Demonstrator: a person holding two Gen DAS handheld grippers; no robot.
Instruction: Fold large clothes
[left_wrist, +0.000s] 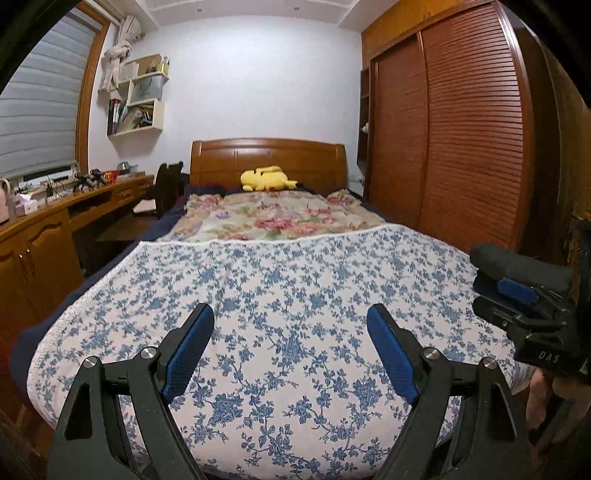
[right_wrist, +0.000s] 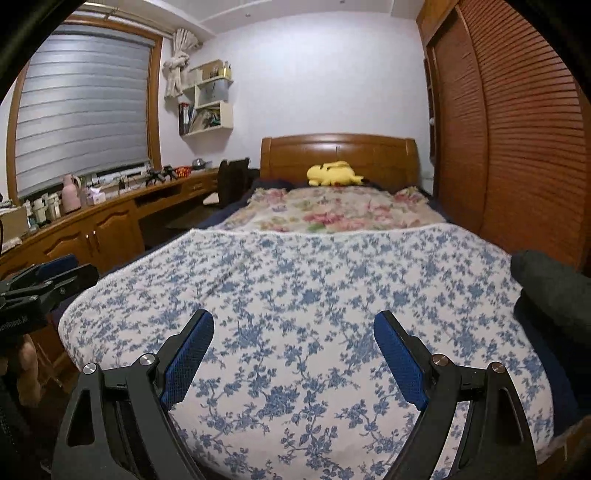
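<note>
Blue-padded jaws of the left gripper (left_wrist: 290, 350) stand wide apart with nothing between them, hovering above the near end of the blue-flowered cloth (left_wrist: 280, 295). From the right wrist view, the right gripper (right_wrist: 293, 354) is likewise spread and empty over the same cloth, and neither set of pads touches the fabric. Each tool shows at the edge of the other's view, so the two hang side by side at the foot of the bed (right_wrist: 340, 151), both aimed toward the headboard.

The blue-flowered cloth, which appears to be the large piece to be folded, lies flat across the near half of the mattress. Its white-trimmed far edge (left_wrist: 258, 240) runs straight across the bed, and the cloth looks smoothed, probably so that its edges can be matched. Beyond that edge lies a pink-flowered blanket (left_wrist: 273, 214), with a yellow plush toy (left_wrist: 267, 179) against the headboard, both well clear of the working area.

At the right side of the cloth sits a dark rolled bundle (right_wrist: 550, 284), apparently set aside. Spread jaws suit an approach to two points of a hem; no fold is yet visible here.
</note>
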